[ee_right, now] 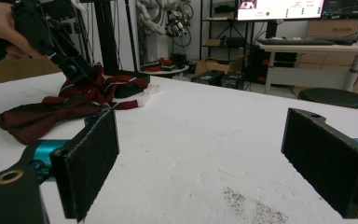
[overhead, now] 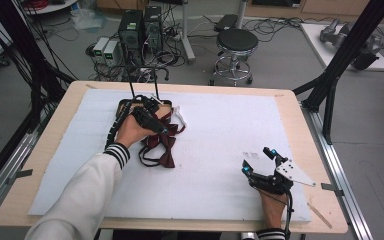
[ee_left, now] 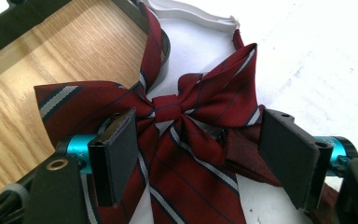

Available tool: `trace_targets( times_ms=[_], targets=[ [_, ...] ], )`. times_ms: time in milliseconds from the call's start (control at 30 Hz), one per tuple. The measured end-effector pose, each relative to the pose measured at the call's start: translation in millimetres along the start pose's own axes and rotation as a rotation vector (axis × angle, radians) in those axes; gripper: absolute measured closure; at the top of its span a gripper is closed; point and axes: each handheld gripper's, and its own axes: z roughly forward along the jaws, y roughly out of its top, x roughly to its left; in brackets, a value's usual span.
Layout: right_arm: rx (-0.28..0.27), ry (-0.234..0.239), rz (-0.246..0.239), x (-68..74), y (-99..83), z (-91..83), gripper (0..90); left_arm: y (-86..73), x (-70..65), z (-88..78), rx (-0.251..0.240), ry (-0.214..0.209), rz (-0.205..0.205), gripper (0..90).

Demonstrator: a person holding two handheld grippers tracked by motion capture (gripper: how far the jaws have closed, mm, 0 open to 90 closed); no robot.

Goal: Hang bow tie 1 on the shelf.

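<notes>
The left gripper [ee_left: 193, 154] sits low over a striped maroon bow tie [ee_left: 168, 109], jaws apart, one either side of the tails just below the centre knot [ee_left: 167, 104]. The tie lies on the white foam sheet [overhead: 220, 150] covering the bench, its left wing overlapping a black-framed wooden tray [ee_left: 37, 51]. If a pick-up is intended, I'd close near the knot, catching both layers rather than one loose tail. In that gripper's view the wings spread side to side, that being the long axis, with the tails trailing toward the gripper. The right gripper [overhead: 260, 161] rests well right of the tie, jaws wide apart, empty.
</notes>
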Motion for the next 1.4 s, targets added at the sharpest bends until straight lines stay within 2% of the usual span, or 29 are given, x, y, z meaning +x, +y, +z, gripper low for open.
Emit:
trace_targets(
  times_ms=[233, 433, 633, 900, 1200, 1400],
  targets=[
    [0.000, 0.000, 0.002, 0.0, 0.0, 0.0, 10.4, 1.4, 3.5, 6.0, 0.021, 0.011, -0.043, 34.2],
    [0.000, -0.002, -0.001, 0.1, 0.0, 0.0, 10.4, 2.1, 2.2, 11.1, 0.043, 0.019, -0.048, 37.1],
    [-0.001, 0.000, 0.000, 0.0, 0.0, 0.0, 10.3, 2.3, 2.2, 16.0, 0.055, 0.029, -0.065, 42.2],
    [0.000, 0.000, 0.000, 0.0, 0.0, -0.1, 10.4, 2.2, 2.6, 24.7, 0.075, 0.026, -0.090, 44.4],
    [-0.001, 0.000, -0.002, 0.0, 0.0, 0.0, 10.4, 2.1, 5.4, 33.0, 0.083, 0.028, -0.099, 48.2],
    [0.001, 0.002, -0.001, 0.4, 0.0, 0.1, 10.4, 1.6, 8.4, 35.1, 0.074, 0.030, -0.120, 53.0]
  ],
)
